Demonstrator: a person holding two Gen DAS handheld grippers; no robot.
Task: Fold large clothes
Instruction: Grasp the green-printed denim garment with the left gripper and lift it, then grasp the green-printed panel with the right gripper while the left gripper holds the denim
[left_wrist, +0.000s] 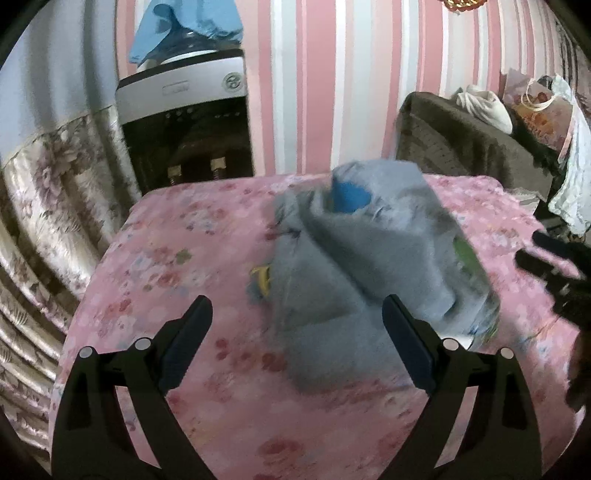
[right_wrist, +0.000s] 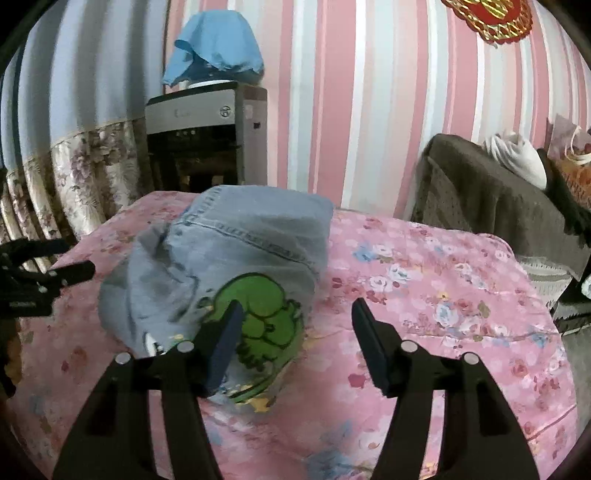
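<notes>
A grey-blue denim garment (left_wrist: 362, 266) with a green cartoon print lies bunched in a folded heap on the pink floral table cover (left_wrist: 184, 258). It also shows in the right wrist view (right_wrist: 236, 258), print (right_wrist: 266, 314) facing up. My left gripper (left_wrist: 297, 314) is open and empty above the heap's near left edge. My right gripper (right_wrist: 297, 321) is open and empty, its left finger (right_wrist: 225, 343) over the print. The left gripper shows at the left edge of the right wrist view (right_wrist: 55, 273); the right gripper shows at the right edge of the left wrist view (left_wrist: 554, 266).
A water dispenser (left_wrist: 184, 110) draped with a blue cloth (left_wrist: 184, 26) stands behind the table against the striped wall. A floral curtain (left_wrist: 44, 203) hangs left. A brown-covered sofa (right_wrist: 491, 206) with bags stands right.
</notes>
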